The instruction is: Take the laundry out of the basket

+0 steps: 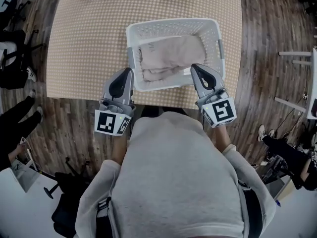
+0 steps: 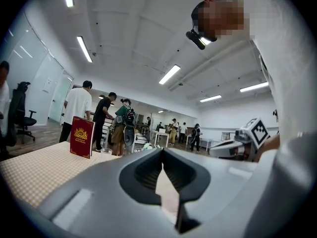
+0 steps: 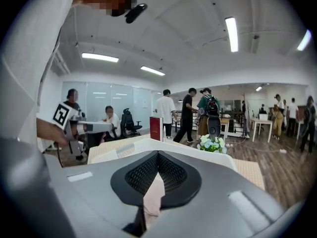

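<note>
Gold crest on red book at far edge of checked table, lettering too small to read; black-and-white square markers on both gripper cubes. Pale pink laundry lying folded in white basket on that table, flowers beyond, grey-sweatered torso masking near edge. Left gripper and right gripper above basket's near corners, jaws closed tip to tip, nothing visibly pinched, pale pink showing through slit between them.
</note>
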A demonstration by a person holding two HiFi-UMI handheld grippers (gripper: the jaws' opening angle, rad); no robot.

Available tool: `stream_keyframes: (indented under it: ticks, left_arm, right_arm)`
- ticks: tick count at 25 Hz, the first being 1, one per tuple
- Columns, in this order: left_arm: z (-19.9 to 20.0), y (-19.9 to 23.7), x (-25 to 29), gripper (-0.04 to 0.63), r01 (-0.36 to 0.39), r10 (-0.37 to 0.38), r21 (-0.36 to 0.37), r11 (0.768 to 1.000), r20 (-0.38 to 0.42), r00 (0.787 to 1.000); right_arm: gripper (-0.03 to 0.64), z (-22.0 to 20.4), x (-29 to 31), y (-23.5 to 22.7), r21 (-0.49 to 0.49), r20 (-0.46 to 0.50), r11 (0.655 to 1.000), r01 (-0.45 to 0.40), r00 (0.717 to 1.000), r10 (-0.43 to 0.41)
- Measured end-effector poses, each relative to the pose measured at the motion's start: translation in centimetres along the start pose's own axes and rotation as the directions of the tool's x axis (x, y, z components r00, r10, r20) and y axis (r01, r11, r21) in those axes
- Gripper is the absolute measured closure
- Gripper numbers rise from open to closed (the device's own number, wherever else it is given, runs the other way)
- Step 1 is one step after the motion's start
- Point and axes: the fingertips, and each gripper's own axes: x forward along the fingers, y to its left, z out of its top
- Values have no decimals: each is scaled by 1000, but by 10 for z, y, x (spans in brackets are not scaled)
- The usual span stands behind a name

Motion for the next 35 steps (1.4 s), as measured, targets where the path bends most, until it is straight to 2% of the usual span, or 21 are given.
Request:
stream_keyframes:
  ticks: [2, 3, 5, 6, 7, 9, 11, 12, 13, 14, 16, 20, 21, 22, 23, 26, 27, 28, 29, 32, 35]
  left_arm:
    - [1, 6, 3, 584, -2, 2, -14, 1000, 8, 1000]
    - [2, 9, 5, 584, -3, 3, -17, 1000, 13, 1000]
    - [3, 14, 6, 584, -6, 6, -22, 1000, 20, 1000]
    - [2, 17, 7, 584, -9, 10, -28, 1000, 20, 1000]
    - [2, 20, 7, 584, -13, 14, -37, 999, 21, 1000]
    - [2, 25, 7, 584, -24, 26, -55, 998, 23, 999]
    - [3, 30, 6, 584, -35, 37, -62, 997, 25, 999]
    - [3, 31, 5, 584, -40, 41, -61, 997, 26, 999]
    - [4, 33, 4, 584, -44, 46, -62, 997, 27, 999]
    - [3, 34, 3, 584, -48, 50, -64, 997, 28, 998]
    - [3, 38, 0, 584, -56, 58, -70, 996, 29, 998]
    - [6, 44, -4, 584, -68, 71, -75, 995, 36, 997]
    - [7, 45, -5, 584, -70, 73, -75, 995, 38, 997]
    - [7, 45, -5, 584, -72, 75, -77, 994, 40, 996]
    - [7, 46, -6, 584, -74, 78, -78, 994, 41, 996]
    - [7, 50, -11, 584, -86, 89, -77, 993, 40, 995]
    - [7, 51, -12, 584, -89, 92, -74, 993, 39, 995]
    - [7, 52, -13, 584, -92, 95, -71, 993, 39, 995]
    - [7, 52, -15, 584, -95, 98, -69, 993, 40, 994]
    - [9, 56, -21, 584, -111, 114, -67, 992, 41, 993]
    - [10, 60, -29, 584, -129, 132, -69, 989, 40, 990]
  right_arm:
    - [620, -1, 7, 2, -163, -71, 986, -24, 997, 13]
    - [620, -3, 12, 3, -247, -110, 968, -41, 994, 14]
    - [620, -7, 22, 7, -419, -176, 904, -78, 984, 3]
    - [620, -9, 27, 9, -515, -202, 851, -100, 979, -7]
    - [620, -13, 32, 10, -612, -231, 781, -127, 973, -24]
    - [620, -26, 41, 10, -775, -296, 602, -195, 952, -73]
    - [620, -40, 49, 10, -859, -347, 437, -267, 931, -113]
    - [620, -46, 52, 10, -878, -366, 375, -298, 922, -123]
    - [620, -51, 55, 11, -887, -382, 329, -324, 916, -126]
    - [620, -54, 58, 12, -888, -396, 301, -347, 910, -121]
    - [620, -59, 63, 15, -875, -433, 286, -392, 897, -95]
    - [618, -67, 77, 16, -804, -523, 352, -480, 852, -34]
    - [617, -71, 82, 15, -781, -553, 363, -508, 833, -25]
    - [557, -79, 87, 13, -751, -594, 371, -546, 804, -20]
    - [431, -89, 92, 11, -715, -641, 376, -589, 767, -17]
    - [278, -124, 110, 8, -600, -760, 382, -702, 650, 2]
    - [219, -137, 115, 7, -554, -794, 392, -734, 608, 17]
    - [126, -151, 120, 5, -507, -823, 407, -760, 567, 34]
    - [81, -165, 125, 1, -462, -848, 423, -780, 528, 46]
    - [20, -201, 140, -16, -377, -901, 442, -814, 433, 28]
    - [20, -224, 149, -26, -328, -932, 438, -837, 363, -5]
